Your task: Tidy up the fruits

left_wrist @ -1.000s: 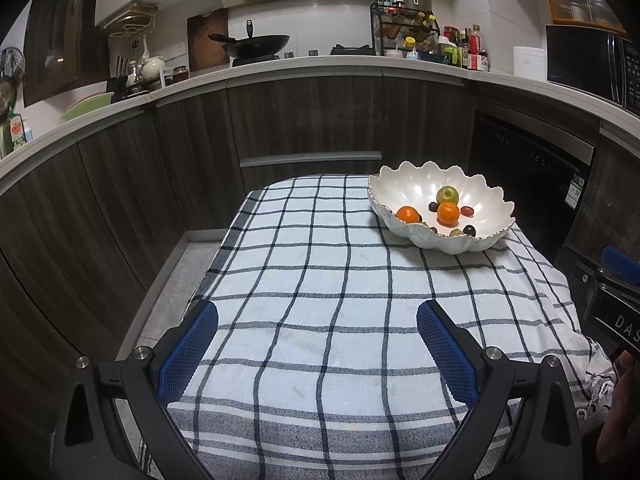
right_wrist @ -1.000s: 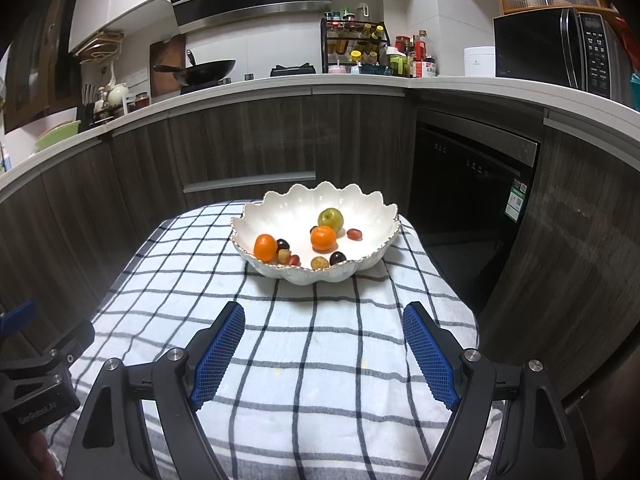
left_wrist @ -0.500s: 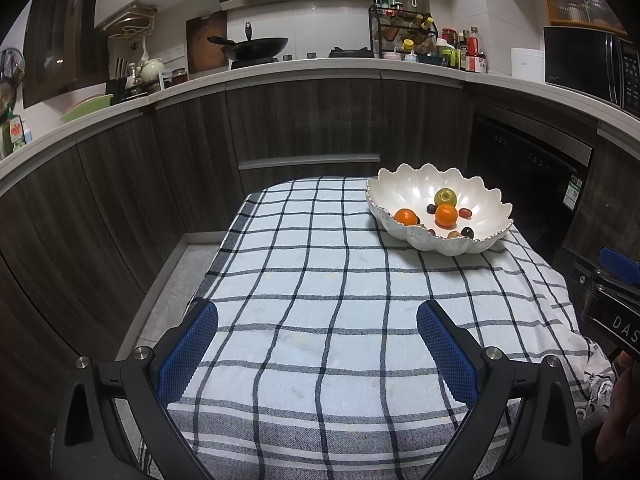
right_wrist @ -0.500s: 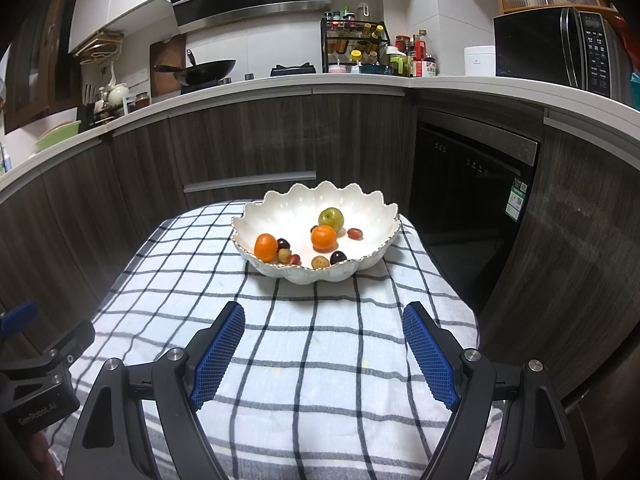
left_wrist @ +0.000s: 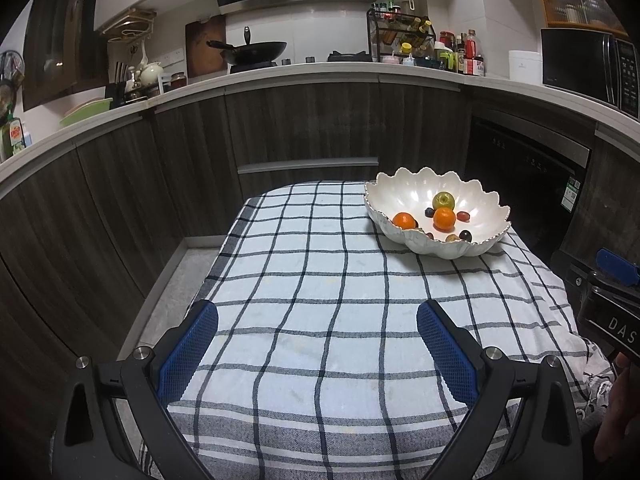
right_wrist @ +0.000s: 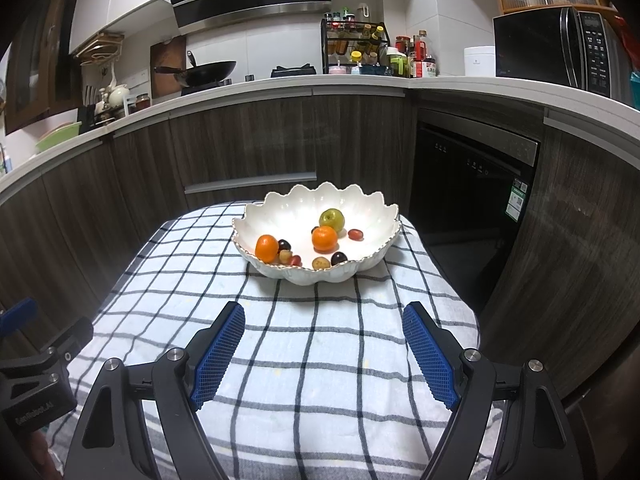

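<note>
Left wrist view
Left claw pose: we see the left gripper (left_wrist: 318, 344) tilted down over the checked blue-and-white tablecloth (left_wrist: 320, 288), its blue-padded jaws spread wide with only cloth between them.
Other claw: part of the right gripper (left_wrist: 612, 304) shows at the far right edge, level with our fingertips; beneath it is part of a hand (left_wrist: 616, 412).
Task thing: the white scalloped ceramic bowl (left_wrist: 472, 196) stands ahead and right of the left claw, well apart from it.
Count: in the bowl we count two oranges (left_wrist: 444, 218), one green apple (left_wrist: 443, 200) and several small dark or reddish grapes (left_wrist: 465, 235); their number we cannot tell here.

Right wrist view
Right claw pose: the right claw (right_wrist: 324, 344) also points downward, jaws wide apart, gripping nothing, above the tablecloth (right_wrist: 320, 340).
Other claw: the left gripper's black body (right_wrist: 36, 368) sits at the left edge, beside and slightly behind our fingers.
Task thing: the bowl (right_wrist: 280, 212) lies straight ahead of the claw, near but not touching.
Count: two oranges (right_wrist: 324, 239), one apple (right_wrist: 332, 219), and seven small grapes (right_wrist: 339, 257) that we can make out, scattered around them; one bowl, two claws.
</note>
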Demonstrator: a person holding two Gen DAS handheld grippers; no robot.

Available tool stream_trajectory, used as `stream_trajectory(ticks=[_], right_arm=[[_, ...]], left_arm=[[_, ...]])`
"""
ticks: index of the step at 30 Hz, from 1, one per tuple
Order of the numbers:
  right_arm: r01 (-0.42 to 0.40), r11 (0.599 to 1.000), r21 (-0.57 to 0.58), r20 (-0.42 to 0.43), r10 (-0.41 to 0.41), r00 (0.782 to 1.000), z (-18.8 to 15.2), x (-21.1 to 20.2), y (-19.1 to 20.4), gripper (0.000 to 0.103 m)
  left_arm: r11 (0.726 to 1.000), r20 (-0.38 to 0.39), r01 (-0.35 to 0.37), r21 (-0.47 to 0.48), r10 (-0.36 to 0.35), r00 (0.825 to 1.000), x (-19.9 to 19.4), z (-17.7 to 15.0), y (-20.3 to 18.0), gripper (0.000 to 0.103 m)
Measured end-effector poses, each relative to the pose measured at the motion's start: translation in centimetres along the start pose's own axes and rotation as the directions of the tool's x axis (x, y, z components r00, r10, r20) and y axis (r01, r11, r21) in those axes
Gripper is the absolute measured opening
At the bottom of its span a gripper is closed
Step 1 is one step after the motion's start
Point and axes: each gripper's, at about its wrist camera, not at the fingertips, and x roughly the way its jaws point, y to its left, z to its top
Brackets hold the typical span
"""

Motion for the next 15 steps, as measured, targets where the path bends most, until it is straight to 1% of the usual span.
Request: stream_trajectory(ticks=[15], right_arm=[[0.002, 1.0, 0.003, -0.001, -0.002, 1.0, -0.05, -0.02, 0.11, 0.082]], left_arm=[[1.0, -0.004, 0.007, -0.001, -0.007, 1.0, 0.0, -0.08, -0.03, 0.101]])
